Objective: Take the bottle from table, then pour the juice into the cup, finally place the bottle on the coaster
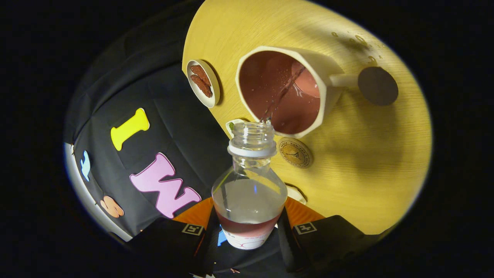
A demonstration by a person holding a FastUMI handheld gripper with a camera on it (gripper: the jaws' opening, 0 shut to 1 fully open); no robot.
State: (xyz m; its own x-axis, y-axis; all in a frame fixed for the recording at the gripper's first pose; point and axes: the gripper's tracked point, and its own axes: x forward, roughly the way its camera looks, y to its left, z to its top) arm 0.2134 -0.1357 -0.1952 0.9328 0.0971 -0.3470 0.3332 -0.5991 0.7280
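My gripper (pixel 249 231) is shut on a clear plastic bottle (pixel 249 193) with no cap, held between the fingers and tipped forward. A little reddish juice lies near its base. A thin stream runs from the bottle's mouth (pixel 254 129) into the cream cup (pixel 283 90), which stands just ahead on the round wooden table (pixel 366 166) and is partly full of reddish juice. The cup's handle points away to the right. A dark round coaster (pixel 377 85) lies beside the handle.
A small white dish (pixel 203 83) with brown pieces sits near the table's edge, left of the cup. A round wooden disc with a printed emblem (pixel 295 152) lies close to the bottle's neck. Several drops of liquid (pixel 361 40) dot the table beyond the coaster.
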